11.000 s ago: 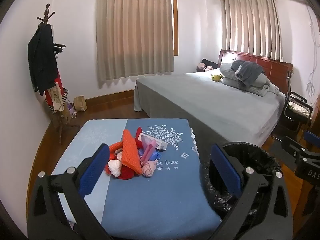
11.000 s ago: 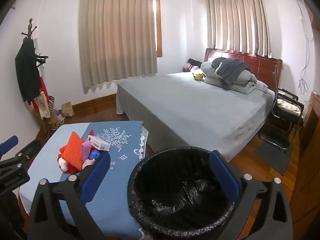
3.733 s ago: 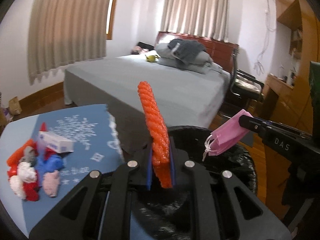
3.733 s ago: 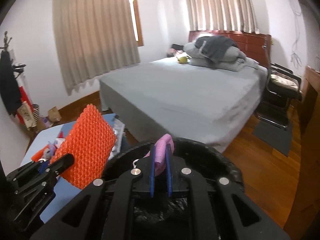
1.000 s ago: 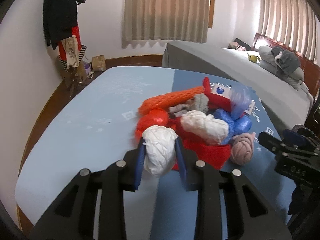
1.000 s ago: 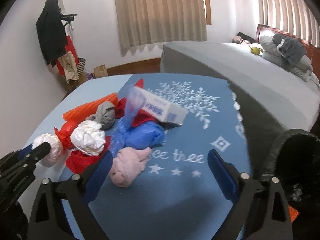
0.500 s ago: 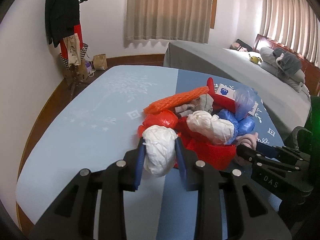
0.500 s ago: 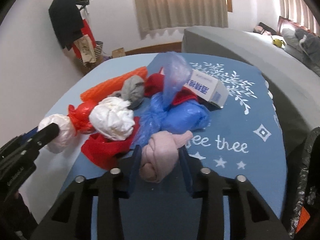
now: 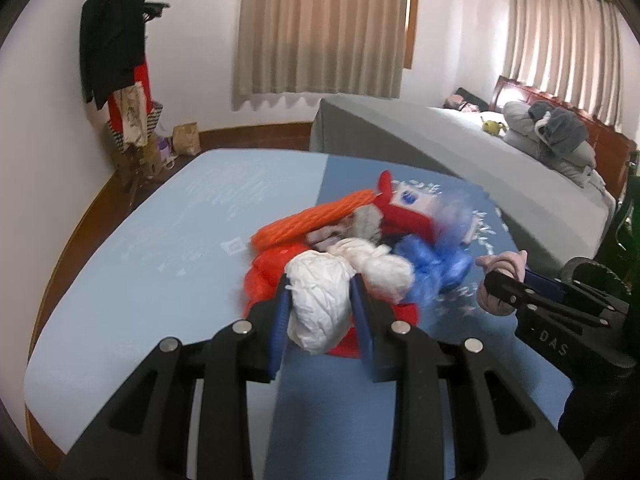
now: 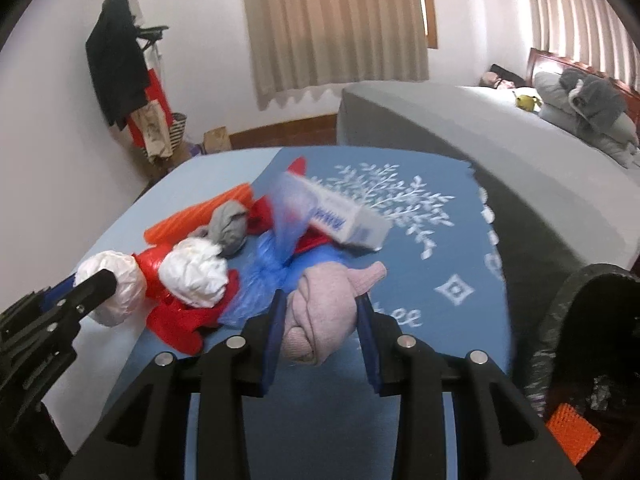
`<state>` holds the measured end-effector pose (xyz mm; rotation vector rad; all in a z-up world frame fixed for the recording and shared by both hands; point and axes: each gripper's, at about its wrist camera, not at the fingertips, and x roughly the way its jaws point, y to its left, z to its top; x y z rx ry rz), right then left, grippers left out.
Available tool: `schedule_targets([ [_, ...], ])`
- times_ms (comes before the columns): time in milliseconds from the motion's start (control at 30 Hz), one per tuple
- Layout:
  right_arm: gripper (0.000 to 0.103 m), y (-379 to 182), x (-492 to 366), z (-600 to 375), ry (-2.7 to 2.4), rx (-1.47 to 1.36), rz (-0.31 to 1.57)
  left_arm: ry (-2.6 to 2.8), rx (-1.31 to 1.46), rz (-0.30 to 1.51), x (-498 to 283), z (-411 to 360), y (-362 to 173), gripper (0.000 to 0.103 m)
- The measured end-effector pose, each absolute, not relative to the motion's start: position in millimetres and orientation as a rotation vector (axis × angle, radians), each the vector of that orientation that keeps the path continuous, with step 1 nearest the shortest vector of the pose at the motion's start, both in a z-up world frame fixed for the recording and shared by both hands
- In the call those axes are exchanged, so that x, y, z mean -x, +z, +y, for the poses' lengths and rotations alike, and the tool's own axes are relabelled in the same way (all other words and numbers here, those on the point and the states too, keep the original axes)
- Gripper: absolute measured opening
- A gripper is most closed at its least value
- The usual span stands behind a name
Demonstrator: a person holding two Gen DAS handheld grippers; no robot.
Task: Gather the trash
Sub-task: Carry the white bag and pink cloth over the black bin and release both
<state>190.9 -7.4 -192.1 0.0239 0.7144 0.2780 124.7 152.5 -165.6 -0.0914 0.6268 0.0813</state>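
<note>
We find the trash heaped mid-tabletop (image 9: pixel 152 280) on a blue cloth: crumpled white, red and blue plastic bags, an orange foam net sleeve (image 9: pixel 316 218), a grey wad (image 10: pixel 230 230) and a small white carton (image 10: pixel 348 220). The left gripper (image 9: pixel 320 312) grasps a knotted white plastic bag ball (image 9: pixel 320 300) between its blue fingers (image 9: pixel 280 320). The right gripper (image 10: pixel 320 328) has just been closing, and its fingers now clench a knotted pale pink cloth bundle (image 10: pixel 324 312). The heap is motion-blurred, so the carton's print is illegible. The black-lined bin (image 10: pixel 580 320) is cut off at the right edge; an orange piece (image 10: pixel 572 436) shows inside.
</note>
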Motion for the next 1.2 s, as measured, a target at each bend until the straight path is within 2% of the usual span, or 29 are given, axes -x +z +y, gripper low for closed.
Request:
schedule_targets([
  [567, 0.035, -163.0, -168.7, -65.4, 0.198, -0.068, 0.645, -0.041, 0.068, 0.584, -128.3, 89.1, -151.0, 0.029],
  [1200, 0.035, -154.0, -130.0, -202.9, -0.081, -0.127, 0.607, -0.286, 0.026, 0.576, -140.2, -24.1, -155.0, 0.029],
])
